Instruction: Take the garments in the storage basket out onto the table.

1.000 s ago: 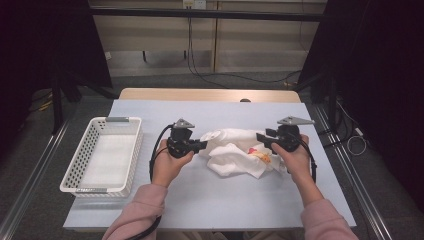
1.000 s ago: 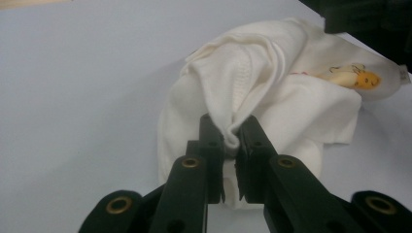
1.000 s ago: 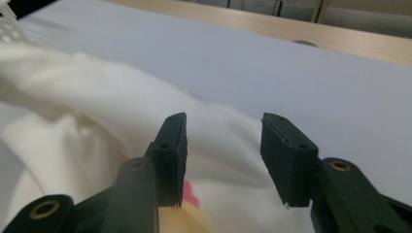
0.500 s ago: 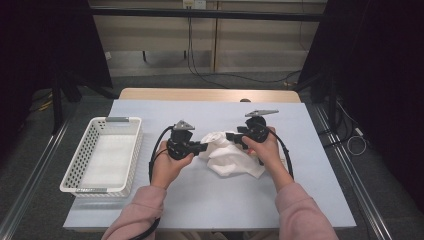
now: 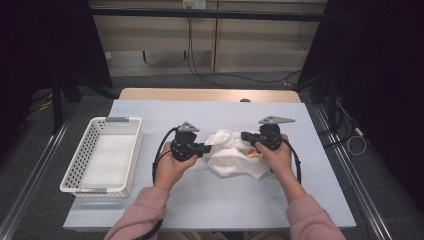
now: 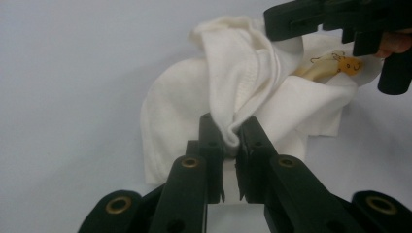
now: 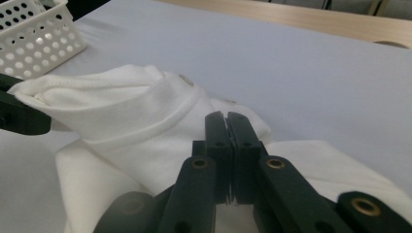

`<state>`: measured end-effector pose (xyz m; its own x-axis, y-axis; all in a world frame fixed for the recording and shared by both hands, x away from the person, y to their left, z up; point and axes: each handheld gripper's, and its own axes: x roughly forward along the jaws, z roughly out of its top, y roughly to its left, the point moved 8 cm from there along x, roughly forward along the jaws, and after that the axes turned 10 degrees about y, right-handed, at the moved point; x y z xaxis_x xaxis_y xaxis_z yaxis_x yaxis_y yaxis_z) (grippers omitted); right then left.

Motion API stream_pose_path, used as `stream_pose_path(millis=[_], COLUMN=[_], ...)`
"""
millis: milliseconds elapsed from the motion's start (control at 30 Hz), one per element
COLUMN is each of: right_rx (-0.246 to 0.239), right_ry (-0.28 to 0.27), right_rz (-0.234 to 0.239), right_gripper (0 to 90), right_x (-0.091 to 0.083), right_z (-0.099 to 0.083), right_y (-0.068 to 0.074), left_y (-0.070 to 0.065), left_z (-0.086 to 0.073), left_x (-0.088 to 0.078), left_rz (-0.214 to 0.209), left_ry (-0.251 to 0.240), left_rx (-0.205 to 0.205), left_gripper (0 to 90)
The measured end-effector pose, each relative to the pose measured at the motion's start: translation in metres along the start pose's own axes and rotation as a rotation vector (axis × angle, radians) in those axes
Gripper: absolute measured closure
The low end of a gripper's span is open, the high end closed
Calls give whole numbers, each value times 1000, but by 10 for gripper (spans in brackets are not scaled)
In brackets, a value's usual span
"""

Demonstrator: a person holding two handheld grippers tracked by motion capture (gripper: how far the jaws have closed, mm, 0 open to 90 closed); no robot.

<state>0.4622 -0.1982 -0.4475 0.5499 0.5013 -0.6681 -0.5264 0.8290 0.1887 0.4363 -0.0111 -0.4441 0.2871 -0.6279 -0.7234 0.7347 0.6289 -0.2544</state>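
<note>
Left tool: from where I sit, its jaws are pinched on a fold of the white garment; in the high view it sits at the cloth's left edge, my left hand behind it.
Right tool: jaws have just been closing and now meet with hardly a gap; I cannot tell whether any cloth is caught between them. In the high view it is at the cloth's right edge.
White garment: bunched in a heap on the tabletop between my two tools, one ribbed hem lifted up by the left tool, a small yellow-orange print showing near the right tool.
Tabletop: pale blue-grey sheet, a wooden strip along the far edge.
Basket: white, perforated, well apart from the garment, on the left side.
</note>
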Motion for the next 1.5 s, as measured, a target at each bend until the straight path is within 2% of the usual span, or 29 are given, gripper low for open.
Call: stream_pose_path(millis=[33,67,133,233,267,300,333,433,467,533,567,633,700,733,800,933,1000,1033,1100,1133,1200,1233,1333,1400,1433,1500], right_rx=[0,3,-6,-14,-6,-6,-2,5,3,12,11,22,28,28,37,37,50,50,44,52,53,71,72,96,110,112], right_ry=[0,-30,-52,-56,-65,-65,-66,-63,-57,-43,-34,-19,-10,-10,6,28,34,34,37,39,36,33,32,21,11,15], right_rz=[0,-10,-26,-37,-37,-37,-36,-34,-36,-43,-49,-51,-54,-54,-50,-45,-32,-32,-39,-42,-41,-39,-32,-21,-6,-8], right_gripper=[890,890,890,889,888,888,888,888,888,888,887,885,884,884,883,883,883,883,884,884,884,883,883,883,883,883], right_x=[0,-9,-18,-24,-28,-28,-30,-30,-29,-26,-24,-21,-17,-17,-11,-4,2,2,7,8,9,11,16,23,25,27], right_z=[0,-1,-4,-10,-20,-20,-30,-39,-46,-53,-56,-61,-66,-66,-70,-74,-76,-76,-76,-75,-75,-73,-70,-65,-64,-63], right_y=[0,-1,1,2,3,3,5,6,8,9,9,9,9,9,11,15,18,18,19,20,21,22,23,28,29,30], left_y=[0,0,-4,-5,-7,-7,-9,-10,-10,-9,-7,-3,-2,-1,2,2,2,1,2,0,1,1,3,3,3,3], left_z=[0,0,1,1,1,2,2,2,3,3,3,2,1,0,-2,-3,-2,-2,-2,-2,-2,-2,-1,-1,0,0], left_x=[0,0,2,3,4,5,6,8,10,10,12,13,14,15,19,21,22,23,24,25,27,27,26,25,25,25], left_rz=[0,-2,-13,-15,-14,-16,-21,-16,-9,0,0,29,28,29,50,46,41,34,35,17,18,13,13,9,5,-5], left_ry=[0,2,-2,0,-3,-7,-3,-1,-22,-14,-21,-30,-17,-18,-10,-5,-9,-15,-11,-18,-24,-17,-14,-6,-17,-22], left_rx=[0,14,14,27,10,8,28,31,21,35,25,39,30,40,32,59,62,55,67,50,37,41,47,35,31,14], left_gripper=[827,827,826,822,821,821,819,806,752,651,592,482,445,445,403,436,491,491,534,544,548,578,610,640,650,668])
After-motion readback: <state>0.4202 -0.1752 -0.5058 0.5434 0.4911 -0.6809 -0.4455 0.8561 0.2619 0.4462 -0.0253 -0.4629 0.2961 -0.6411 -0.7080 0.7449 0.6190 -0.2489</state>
